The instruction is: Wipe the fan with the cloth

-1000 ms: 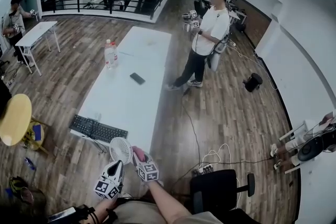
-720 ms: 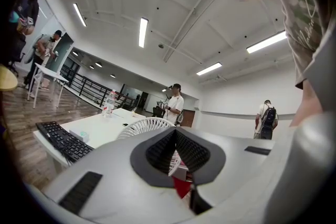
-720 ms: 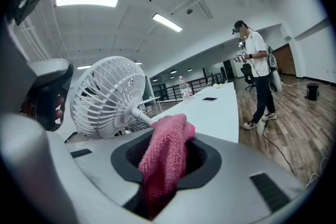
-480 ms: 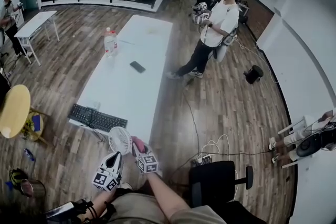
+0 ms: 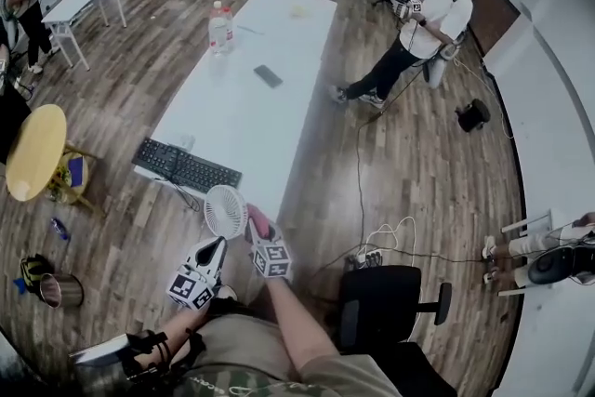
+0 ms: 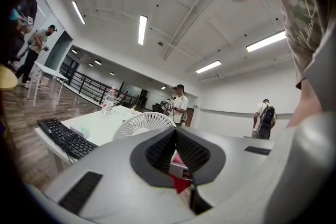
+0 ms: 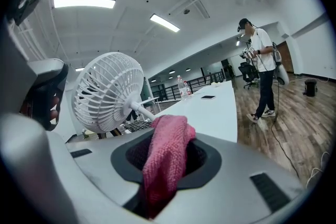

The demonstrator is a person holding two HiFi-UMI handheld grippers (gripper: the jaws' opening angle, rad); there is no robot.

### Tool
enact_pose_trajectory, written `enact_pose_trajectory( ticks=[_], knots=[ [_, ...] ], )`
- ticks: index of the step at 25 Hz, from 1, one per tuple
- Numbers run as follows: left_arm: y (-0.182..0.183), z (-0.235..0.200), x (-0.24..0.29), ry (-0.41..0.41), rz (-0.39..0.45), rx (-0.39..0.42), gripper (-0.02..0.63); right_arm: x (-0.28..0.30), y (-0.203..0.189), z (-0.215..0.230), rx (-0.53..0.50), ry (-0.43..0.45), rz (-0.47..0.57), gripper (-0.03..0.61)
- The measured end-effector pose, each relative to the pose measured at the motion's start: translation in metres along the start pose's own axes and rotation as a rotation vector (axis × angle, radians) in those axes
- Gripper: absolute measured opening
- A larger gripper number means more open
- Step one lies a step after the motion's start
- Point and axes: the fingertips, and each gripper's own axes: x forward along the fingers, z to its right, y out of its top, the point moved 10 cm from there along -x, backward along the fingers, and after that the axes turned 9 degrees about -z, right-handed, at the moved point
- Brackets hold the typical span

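The long white table [image 5: 244, 112] runs away from the person. The small white fan [image 5: 226, 211] is at the near end of the table, right by the edge closest to the person. No view shows what it stands on. A thin white stem sticks out of its back. A black keyboard [image 5: 185, 170] lies along the near end too, just left of the fan. The left gripper [image 5: 217, 244] points at the bottom of the fan from the near side. Its fingers are pressed together. Only a small white and red bit shows between them, and I cannot tell what that bit is. The right gripper [image 5: 257, 233] is just to the right of the fan. Its fingers are clamped on the pink cloth [image 5: 257, 218]. The cloth pokes up out of the fingers in a soft lump, close beside the fan's rim and stem. I cannot tell if the cloth touches the fan. Farther along the table lies a dark phone [image 5: 268, 76], near the middle. A clear bottle [image 5: 220, 26] stands by the left edge toward the far end. Another person [image 5: 423, 33] stands on the wood floor off the far right corner of the table. A black chair [image 5: 381, 321] is on the floor to the right of the person with the grippers.
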Motion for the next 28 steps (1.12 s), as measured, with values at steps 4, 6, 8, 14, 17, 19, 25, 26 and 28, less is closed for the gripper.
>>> enact_pose_trajectory(
  ticks=[4, 6, 8, 14, 17, 19, 25, 26, 28],
  knots=[
    [0.004, 0.003, -0.004, -0.001, 0.013, 0.011, -0.011, 0.000, -0.005, 0.000, -0.002, -0.017, -0.020, 0.101],
    [0.003, 0.007, -0.005, -0.010, 0.009, 0.045, -0.011, 0.001, -0.010, 0.002, 0.010, -0.021, -0.030, 0.101],
    [0.001, 0.013, -0.007, -0.027, 0.001, 0.080, -0.011, 0.000, -0.015, 0.004, 0.020, -0.024, -0.031, 0.101],
    [-0.003, 0.011, -0.018, -0.031, -0.012, 0.065, -0.011, 0.002, -0.017, -0.001, 0.031, -0.026, -0.018, 0.101],
    [-0.005, 0.012, -0.024, -0.029, -0.014, 0.050, -0.011, 0.000, -0.018, 0.000, 0.025, -0.030, -0.016, 0.101],
    [-0.004, 0.011, -0.030, -0.020, -0.016, 0.040, -0.011, 0.002, -0.018, -0.003, 0.018, -0.024, -0.016, 0.103],
    [-0.007, 0.012, -0.029, -0.013, -0.015, 0.042, -0.011, 0.003, -0.016, 0.007, -0.016, -0.020, -0.024, 0.103],
    [-0.006, 0.012, -0.030, -0.012, -0.012, 0.047, -0.011, 0.003, -0.017, 0.007, -0.016, -0.021, -0.024, 0.103],
    [-0.005, 0.012, -0.032, -0.010, -0.009, 0.061, -0.011, 0.003, -0.019, 0.005, -0.014, -0.022, -0.023, 0.103]
  ],
)
